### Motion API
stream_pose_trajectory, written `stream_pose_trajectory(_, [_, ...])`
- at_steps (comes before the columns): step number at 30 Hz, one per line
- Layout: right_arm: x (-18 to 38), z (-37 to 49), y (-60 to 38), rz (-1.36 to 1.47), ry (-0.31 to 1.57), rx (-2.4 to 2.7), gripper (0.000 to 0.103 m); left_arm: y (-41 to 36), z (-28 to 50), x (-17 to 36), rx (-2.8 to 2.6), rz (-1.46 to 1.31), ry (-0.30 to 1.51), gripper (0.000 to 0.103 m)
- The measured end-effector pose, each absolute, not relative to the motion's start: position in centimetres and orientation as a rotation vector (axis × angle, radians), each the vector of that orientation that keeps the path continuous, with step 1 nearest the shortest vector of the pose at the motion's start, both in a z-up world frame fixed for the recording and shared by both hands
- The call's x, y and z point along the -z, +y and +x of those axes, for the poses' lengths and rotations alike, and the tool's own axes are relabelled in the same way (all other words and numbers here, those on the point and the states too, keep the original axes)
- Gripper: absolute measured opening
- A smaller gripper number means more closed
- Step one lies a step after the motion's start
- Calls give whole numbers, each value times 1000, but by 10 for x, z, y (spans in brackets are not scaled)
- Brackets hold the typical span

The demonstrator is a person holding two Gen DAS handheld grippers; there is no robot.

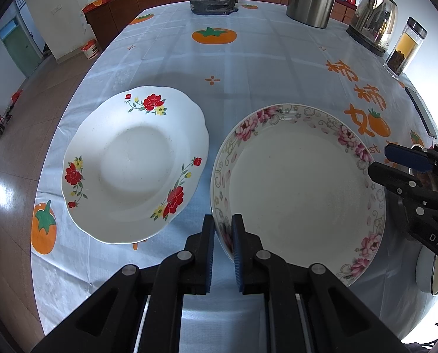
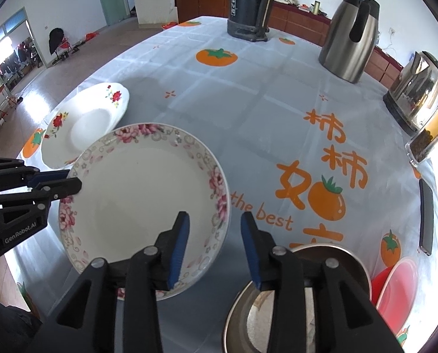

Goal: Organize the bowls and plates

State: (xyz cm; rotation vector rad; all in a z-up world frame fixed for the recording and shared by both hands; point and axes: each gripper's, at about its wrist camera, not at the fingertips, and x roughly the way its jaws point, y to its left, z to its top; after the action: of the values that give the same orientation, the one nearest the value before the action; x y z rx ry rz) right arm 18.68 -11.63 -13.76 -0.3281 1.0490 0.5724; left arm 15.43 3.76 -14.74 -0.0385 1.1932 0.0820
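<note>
Left wrist view: red-flower plate (image 1: 133, 164) sits left of centre, pink plate (image 1: 301, 188) right of it, left gripper (image 1: 223, 253) pinching its rim. Right gripper (image 2: 214, 250) hangs open, straddling the pink plate's right edge without gripping.

Left wrist camera sits right behind its own fingers (image 1: 223, 253), tipped steeply down at the tablecloth (image 1: 263, 67), close over the pink-flowered plate (image 1: 295, 185) and the red-flowered plate (image 1: 133, 164), far wall up top. Right wrist camera looks down the same way from further right, its fingers (image 2: 214, 250) low in frame, near the metal bowl (image 2: 330, 253). Both views share the two plates, the kettles and the orange lettering, and each catches the other gripper at its edge
</note>
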Motion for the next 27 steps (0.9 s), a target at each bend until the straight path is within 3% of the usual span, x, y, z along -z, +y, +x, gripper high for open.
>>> stream_pose_trajectory(20, [140, 180, -108, -346, 1066, -584, 39, 43, 150, 147, -66, -81, 1189, 14])
stream_pose_trajectory(27, [139, 179, -101, -351, 1070, -597, 47, 48, 146, 147, -58, -113, 1191, 14])
